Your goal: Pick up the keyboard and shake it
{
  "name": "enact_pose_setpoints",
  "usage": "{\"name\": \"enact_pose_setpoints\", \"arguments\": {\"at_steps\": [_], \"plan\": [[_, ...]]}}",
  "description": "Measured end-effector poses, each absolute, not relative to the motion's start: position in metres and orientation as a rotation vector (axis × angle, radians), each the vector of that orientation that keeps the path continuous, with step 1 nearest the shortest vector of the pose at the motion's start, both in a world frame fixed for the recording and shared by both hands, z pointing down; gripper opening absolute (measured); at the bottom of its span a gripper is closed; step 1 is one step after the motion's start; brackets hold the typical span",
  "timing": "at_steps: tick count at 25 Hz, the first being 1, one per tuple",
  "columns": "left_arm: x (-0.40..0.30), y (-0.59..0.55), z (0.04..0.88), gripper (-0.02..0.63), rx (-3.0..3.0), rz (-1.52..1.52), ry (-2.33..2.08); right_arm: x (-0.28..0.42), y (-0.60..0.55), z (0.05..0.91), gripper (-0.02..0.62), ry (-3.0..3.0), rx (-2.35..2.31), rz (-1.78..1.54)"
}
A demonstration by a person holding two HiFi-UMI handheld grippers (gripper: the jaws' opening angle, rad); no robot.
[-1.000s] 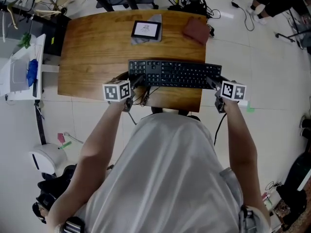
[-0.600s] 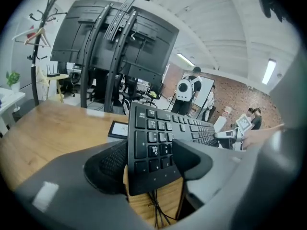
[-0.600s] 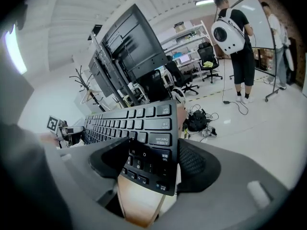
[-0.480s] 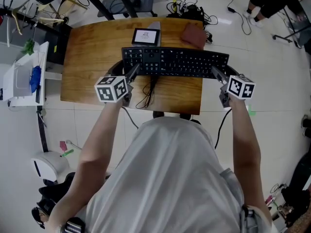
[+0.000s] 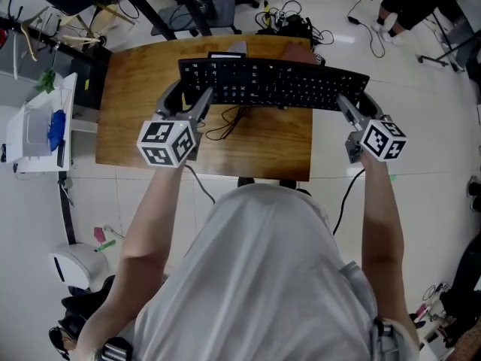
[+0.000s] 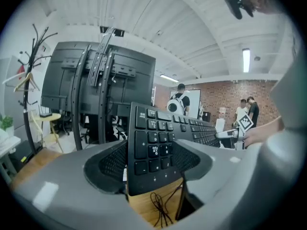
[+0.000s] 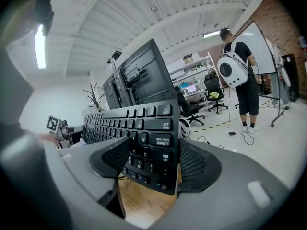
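Observation:
A black keyboard [image 5: 274, 83] hangs in the air above the wooden table [image 5: 139, 104], tilted with its keys facing me. My left gripper [image 5: 197, 100] is shut on the keyboard's left end, and my right gripper [image 5: 347, 110] is shut on its right end. In the left gripper view the keyboard [image 6: 156, 140] stands edge-on between the pads of the left gripper [image 6: 151, 163]. The right gripper view shows the keyboard [image 7: 144, 131] clamped in the right gripper [image 7: 153, 166] the same way. Its black cable [image 5: 225, 126] dangles onto the table.
A brown pouch [image 5: 301, 50] lies at the table's far right, half hidden by the keyboard. A white cart [image 5: 34, 122] stands left of the table. Cables [image 5: 289, 19] lie on the floor beyond it. People stand in the room behind.
Both grippers have raised the keyboard off the table, up and away from my body. It now covers the tablet that showed at the table's far side.

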State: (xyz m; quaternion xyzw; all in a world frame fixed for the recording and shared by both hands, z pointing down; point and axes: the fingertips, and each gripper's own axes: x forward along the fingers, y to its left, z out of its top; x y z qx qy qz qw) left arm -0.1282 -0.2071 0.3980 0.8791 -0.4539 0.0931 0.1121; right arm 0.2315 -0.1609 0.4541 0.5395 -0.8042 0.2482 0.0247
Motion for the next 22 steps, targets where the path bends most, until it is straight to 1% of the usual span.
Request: {"name": "enact_pose_setpoints", "arguments": {"at_steps": [4,10,15,18,22], "plan": [[-0.115,-0.205,0.355,0.290,2.732,0.278,-1.379,0.237,-0.152,0.446,0.307,-2.587,1.752,0.747],[-0.102,-0.195,0.292,0.290,2.938,0.239,-1.459,0.242,-0.145,0.413,0.307,-2.752,1.863,0.589],[-0.071,-0.172,0.220,0.290,3.145,0.121,-1.495,0.251,-0.137,0.396,0.305,-2.894,1.935,0.535],[-0.056,-0.161,0.191,0.290,3.218,0.183,-1.510,0.252,-0.136,0.391,0.305,-2.977,1.963,0.548],[-0.033,-0.137,0.169,0.290,3.357,0.402,-1.498,0.254,-0.129,0.398,0.307,-3.095,1.998,0.627]]}}
